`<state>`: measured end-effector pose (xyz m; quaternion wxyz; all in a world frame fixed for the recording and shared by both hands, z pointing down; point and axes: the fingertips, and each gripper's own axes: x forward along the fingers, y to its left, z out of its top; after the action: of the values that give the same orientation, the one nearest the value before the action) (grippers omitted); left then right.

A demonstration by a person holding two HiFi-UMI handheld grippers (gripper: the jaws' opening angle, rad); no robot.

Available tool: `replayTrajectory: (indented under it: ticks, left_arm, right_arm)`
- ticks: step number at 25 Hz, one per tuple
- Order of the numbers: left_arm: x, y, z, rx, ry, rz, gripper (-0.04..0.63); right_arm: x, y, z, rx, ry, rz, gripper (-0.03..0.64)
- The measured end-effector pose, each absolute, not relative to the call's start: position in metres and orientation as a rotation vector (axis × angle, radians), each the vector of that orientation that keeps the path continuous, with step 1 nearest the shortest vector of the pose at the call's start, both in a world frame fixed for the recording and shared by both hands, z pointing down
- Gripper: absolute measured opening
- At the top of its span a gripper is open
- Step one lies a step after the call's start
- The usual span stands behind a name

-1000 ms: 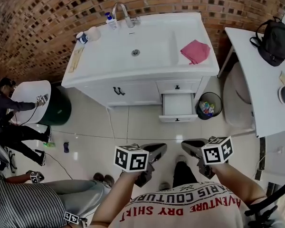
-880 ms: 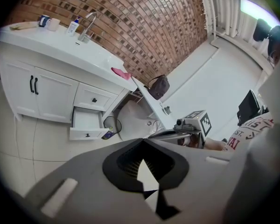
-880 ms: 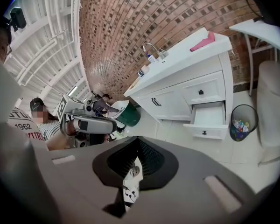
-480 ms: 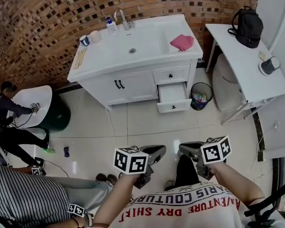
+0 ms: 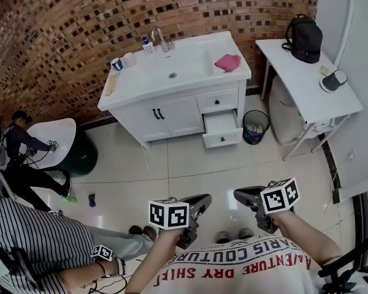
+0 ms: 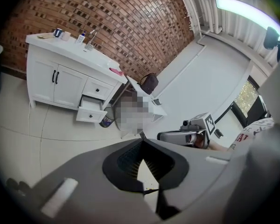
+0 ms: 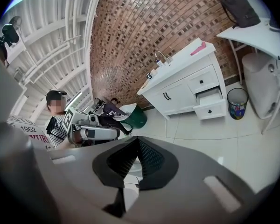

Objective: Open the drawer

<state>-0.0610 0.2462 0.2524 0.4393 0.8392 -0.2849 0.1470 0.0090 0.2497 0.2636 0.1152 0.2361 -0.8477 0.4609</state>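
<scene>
Both grippers have been carried back from the vanity since the earlier frames, so it now sits smaller and higher in the head view, with more tile floor in between. Jaws of the left gripper are closed together with nothing between them; the right gripper is likewise closed and empty. Both are held side by side just ahead of the person's chest, aimed out over the floor. The lower drawer is found well apart from them, straight ahead across the tiles, roughly between the two lines of aim. Neither hand is clearly nearer, possibly the right by a little. It is already pulled out of the vanity, while the upper drawer above it is shut. Its front runs along the cabinet face and it slides toward the person. No obstacle is seen on the floor in the path. A waste bin stands just beside the drawer on its right, then a white table bearing a backpack. A seated person is well off to the left.
</scene>
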Motion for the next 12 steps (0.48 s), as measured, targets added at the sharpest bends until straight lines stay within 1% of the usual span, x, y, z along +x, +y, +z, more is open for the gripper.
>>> replayTrajectory:
  ticks: [6,12]
  left_arm:
    - [-0.021,0.271,0.250,2.103,-0.638,0.400,-0.005]
    - [-0.005,0.279,0.248,2.105,-0.626,0.409,-0.005]
  right_arm:
    - [0.035,0.267,0.256,0.675,-2.479,1.295,0.006]
    - [0.053,0.270,0.249,0.678,-2.501,1.247,0.006]
